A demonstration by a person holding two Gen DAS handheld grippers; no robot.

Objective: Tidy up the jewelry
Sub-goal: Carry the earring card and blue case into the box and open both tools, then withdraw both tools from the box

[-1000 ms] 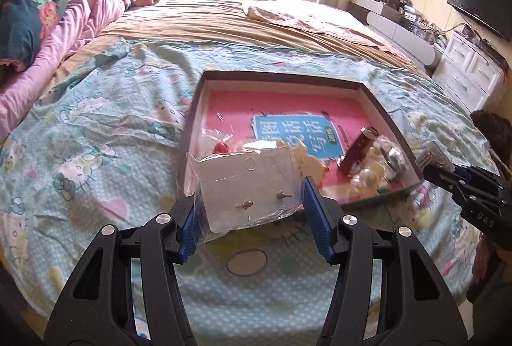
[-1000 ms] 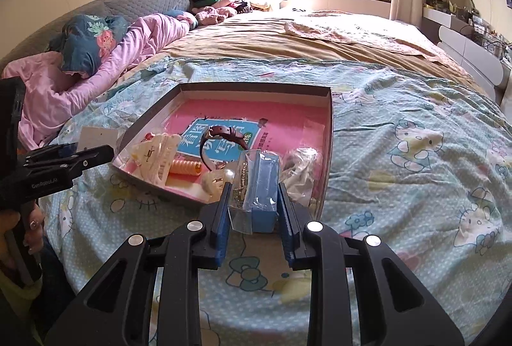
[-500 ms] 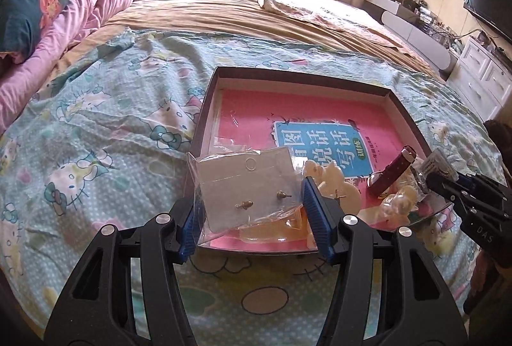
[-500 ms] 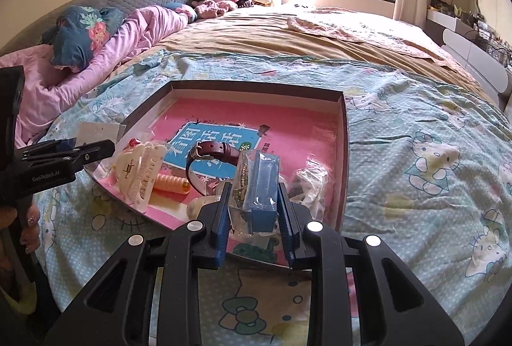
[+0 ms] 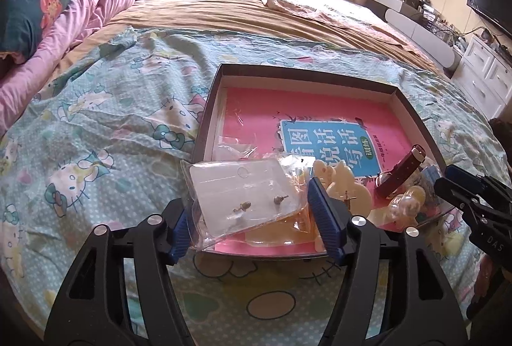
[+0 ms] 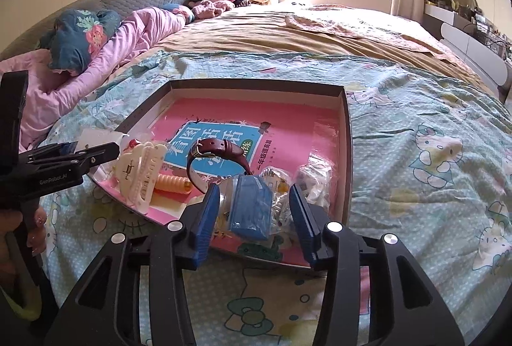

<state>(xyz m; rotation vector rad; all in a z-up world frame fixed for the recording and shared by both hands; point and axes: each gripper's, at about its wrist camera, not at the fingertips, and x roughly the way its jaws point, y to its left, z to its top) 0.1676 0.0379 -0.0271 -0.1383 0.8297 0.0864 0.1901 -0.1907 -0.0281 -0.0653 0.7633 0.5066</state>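
Here, the left gripper pinched a clear earring packet flat over the tray's near-left corner; the right gripper, jaws spread, straddled a blue-card packet lying inside the tray's near edge.

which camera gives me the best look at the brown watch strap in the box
The right wrist view: the watch strap stands looped over the blue label, buckle and full curve visible. The left wrist view shows the strap only edge-on near the box's right side, with a bag beside it.
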